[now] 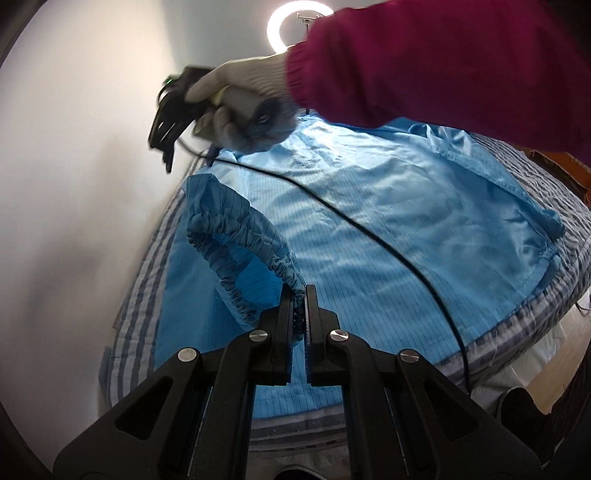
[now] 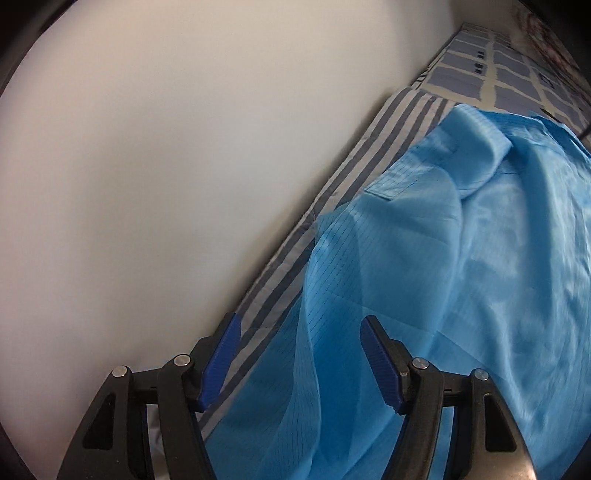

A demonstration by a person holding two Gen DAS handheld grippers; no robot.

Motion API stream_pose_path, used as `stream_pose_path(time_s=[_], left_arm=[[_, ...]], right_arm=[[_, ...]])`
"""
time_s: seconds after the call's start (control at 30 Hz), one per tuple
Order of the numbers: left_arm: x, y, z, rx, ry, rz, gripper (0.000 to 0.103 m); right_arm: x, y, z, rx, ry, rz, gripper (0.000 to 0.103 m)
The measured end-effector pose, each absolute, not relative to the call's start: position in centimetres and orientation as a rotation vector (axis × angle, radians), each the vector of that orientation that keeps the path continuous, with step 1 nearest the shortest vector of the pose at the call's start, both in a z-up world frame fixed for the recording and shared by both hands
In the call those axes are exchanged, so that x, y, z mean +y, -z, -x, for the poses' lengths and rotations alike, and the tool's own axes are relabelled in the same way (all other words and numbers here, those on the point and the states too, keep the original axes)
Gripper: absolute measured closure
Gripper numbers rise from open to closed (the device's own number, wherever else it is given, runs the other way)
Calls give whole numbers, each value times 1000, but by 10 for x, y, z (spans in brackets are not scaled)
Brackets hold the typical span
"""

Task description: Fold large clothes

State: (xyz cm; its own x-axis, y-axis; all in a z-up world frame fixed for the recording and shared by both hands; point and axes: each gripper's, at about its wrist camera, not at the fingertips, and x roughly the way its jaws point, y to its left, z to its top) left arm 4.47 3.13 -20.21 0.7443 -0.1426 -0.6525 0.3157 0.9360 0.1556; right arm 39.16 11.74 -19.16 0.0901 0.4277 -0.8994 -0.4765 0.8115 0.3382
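White wall (image 2: pixel 147 166) stands behind a bed whose striped cover (image 1: pixel 140 317) carries the whole scene; on it lies a large light-blue garment (image 1: pixel 369 221) with fine dark lines, spread across most of the cover. Left gripper (image 1: pixel 300 295) is clenched on the garment's gathered elastic cuff (image 1: pixel 236 258); the black jaws pinch the ruffled edge between them, and the sleeve loops up and away to the left, lifted clear of the flat cloth beneath. Right gripper (image 2: pixel 300 339) has its jaws standing apart with nothing pressed between the blue pads (image 2: pixel 380 365); it hangs above the garment's near edge, by the stripes that run along the wall, and a raised fold of blue cloth rises ahead of it. From the left wrist view, a gloved hand (image 1: pixel 243 110) in a dark red sleeve (image 1: pixel 443 66) carries that right gripper over the far side of the bed; a thin black cable (image 1: pixel 369 236) trails from it across the garment; a ring light (image 1: pixel 291 22) glows beyond.
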Motion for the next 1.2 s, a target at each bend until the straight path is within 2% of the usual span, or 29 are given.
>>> stream_pose_path(time_s=[0.07,0.13,0.2,0.23,0.57,0.8,0.97,1.13,1.2], left_arm=[[34,205,-42,693,258,-270,101],[38,205,-42,695,258,-272,101],[42,204,-41,692,250,-278,101],[44,204,-41,688,245,-275,101],[63,202,-32,668,209,-303,101],[60,196,-21,635,197,-365,101],[63,199,-17,645,185,-401,101],[67,199,-9,615,153,-489,101],[69,201,-7,600,133,-526,101]], right_arm=[[125,205,-393,1342,-656,83,49],[126,216,-392,1372,-646,103,80],[123,223,-390,1363,-624,112,101],[117,222,-389,1354,-620,97,103],[-20,160,-379,1193,-573,-248,103],[-122,183,-329,1169,-440,-508,103],[-136,224,-310,1303,-418,-513,103],[-123,216,-308,1302,-530,-525,103],[-112,210,-311,1303,-499,-384,103]])
